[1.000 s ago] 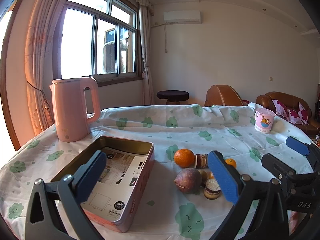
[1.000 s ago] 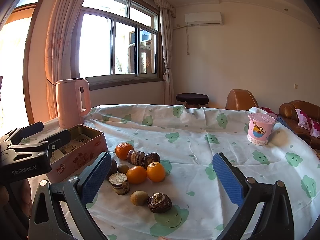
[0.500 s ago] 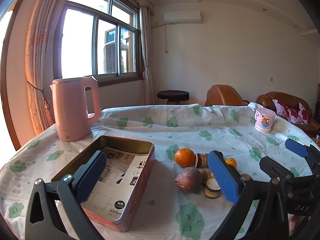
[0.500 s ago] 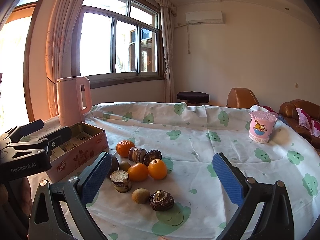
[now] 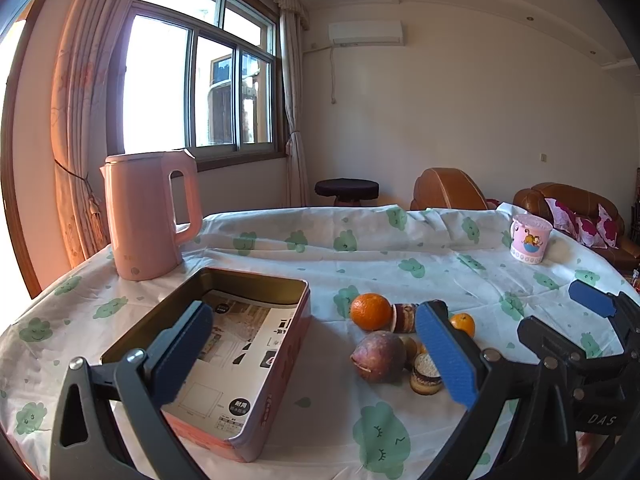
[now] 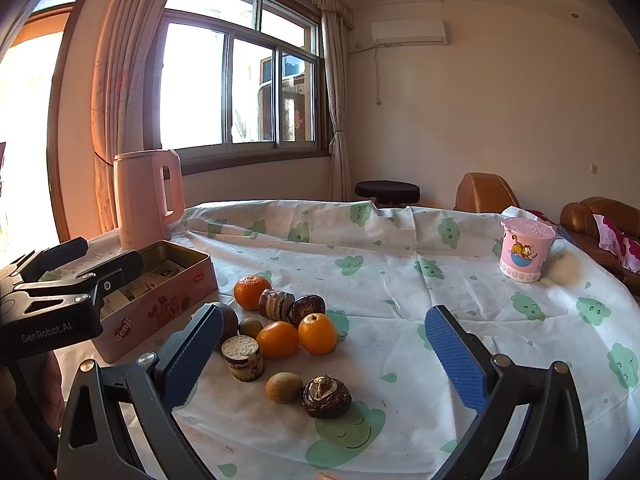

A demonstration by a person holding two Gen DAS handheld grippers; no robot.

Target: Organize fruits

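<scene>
A pile of fruit and small cakes lies mid-table: oranges (image 6: 317, 333), a kiwi (image 6: 283, 387), a purple passion fruit (image 5: 379, 356) and chocolate cakes (image 6: 326, 396). An open pink tin (image 5: 240, 356) with printed paper inside stands left of the pile; it also shows in the right wrist view (image 6: 160, 300). My left gripper (image 5: 316, 350) is open and empty, above the tin's right edge. My right gripper (image 6: 326, 354) is open and empty, hovering over the pile.
A pink kettle (image 5: 150, 214) stands at the back left behind the tin. A pink cartoon cup (image 6: 525, 254) stands at the far right. The table has a white cloth (image 6: 400, 248) with green prints. Brown sofas stand beyond the table.
The right gripper has edged forward and slightly down toward the fruit pile. The left gripper has hardly moved.
</scene>
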